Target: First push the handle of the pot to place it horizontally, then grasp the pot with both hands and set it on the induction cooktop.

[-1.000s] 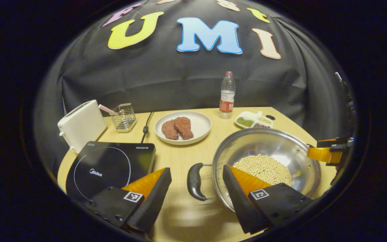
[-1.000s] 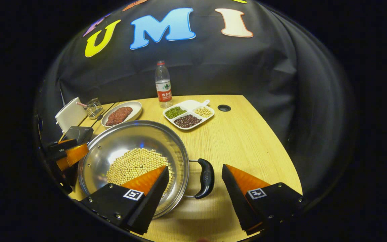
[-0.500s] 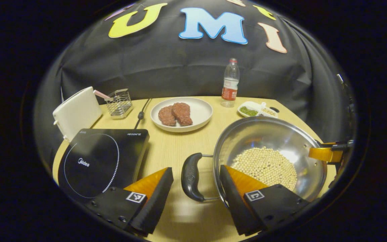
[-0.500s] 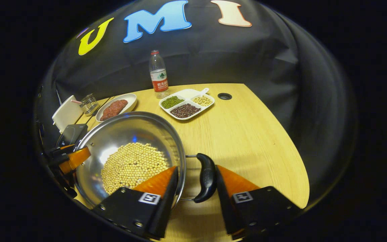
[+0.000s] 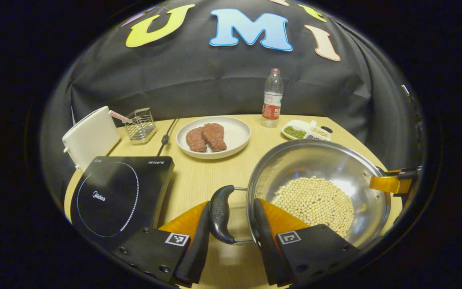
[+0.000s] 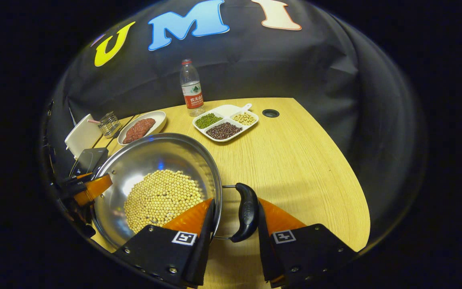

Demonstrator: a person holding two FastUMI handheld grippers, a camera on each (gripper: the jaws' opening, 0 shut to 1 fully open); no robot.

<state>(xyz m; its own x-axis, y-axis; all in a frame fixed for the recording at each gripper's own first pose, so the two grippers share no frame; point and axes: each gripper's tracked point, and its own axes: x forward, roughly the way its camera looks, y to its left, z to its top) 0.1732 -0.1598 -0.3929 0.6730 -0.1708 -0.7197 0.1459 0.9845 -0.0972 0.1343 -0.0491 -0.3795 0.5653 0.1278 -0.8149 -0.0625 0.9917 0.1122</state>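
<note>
A steel pot (image 5: 319, 160) holding soybeans (image 5: 315, 198) stands on the wooden table, with a black handle on each side. My left gripper (image 5: 230, 202) is shut on the left handle (image 5: 219, 212), one finger on the handle's outside and the other inside the rim. In the right gripper view, my right gripper (image 6: 236, 202) grips the right handle (image 6: 247, 210) the same way, against the pot (image 6: 150, 160). Each gripper shows across the pot from the other: the right gripper (image 5: 389, 182) and the left gripper (image 6: 90, 188). The black induction cooktop (image 5: 118, 192) lies left of the pot.
Behind the cooktop are a white toaster (image 5: 90, 134) and a wire rack (image 5: 139, 124). A plate with two meat patties (image 5: 213, 136), a water bottle (image 5: 272, 98) and a divided dish of beans (image 6: 225, 122) stand at the back. A power cord (image 5: 165, 138) runs by the plate.
The left gripper's fingers have shut around the left handle. The right gripper shut on the right handle within the first half second and has held since.
</note>
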